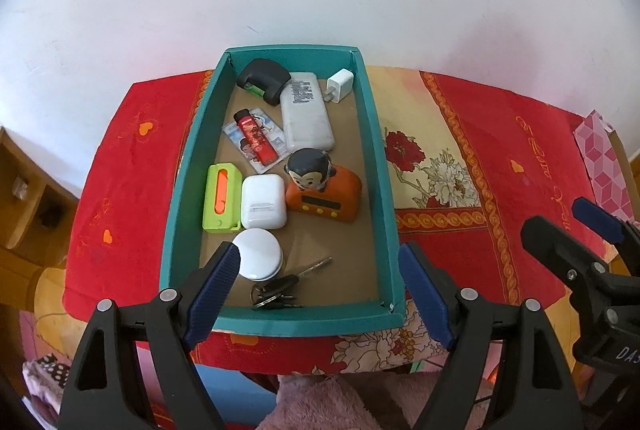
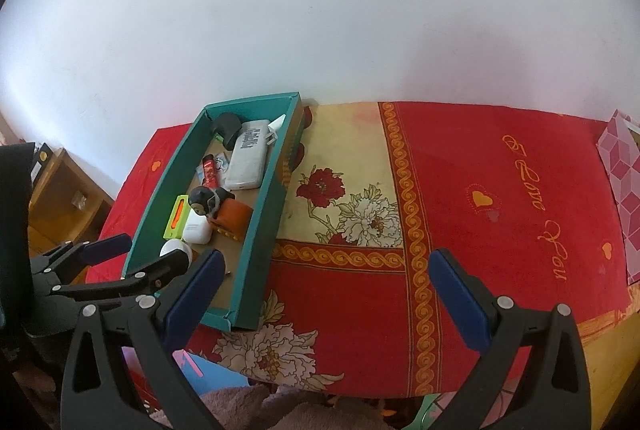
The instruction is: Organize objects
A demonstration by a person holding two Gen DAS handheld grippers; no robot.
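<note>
Hovering wide open and empty, the left gripper (image 1: 320, 294) frames the teal box's (image 1: 280, 322) near end above the keys (image 1: 276, 290) and white round tin (image 1: 258, 256). Right of it, the right gripper (image 2: 326, 298) gapes empty over the red cloth (image 2: 500, 189). Farther in the box lie the orange clock (image 1: 324, 193), power bank (image 1: 306, 111) and charger (image 1: 340, 85).

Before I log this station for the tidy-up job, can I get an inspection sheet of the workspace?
Surface: red floral cloth over the table, bare right of the box.
Job's things: open teal cardboard box holding white power bank, orange monkey clock, green-orange case, white earbud case, round white tin, keys, white charger plug.
Clutter: nothing seen outside the box.
Grippers: left gripper and right gripper open, empty.
Cables: nothing seen.
Surroundings: white wall, wooden shelf.
</note>
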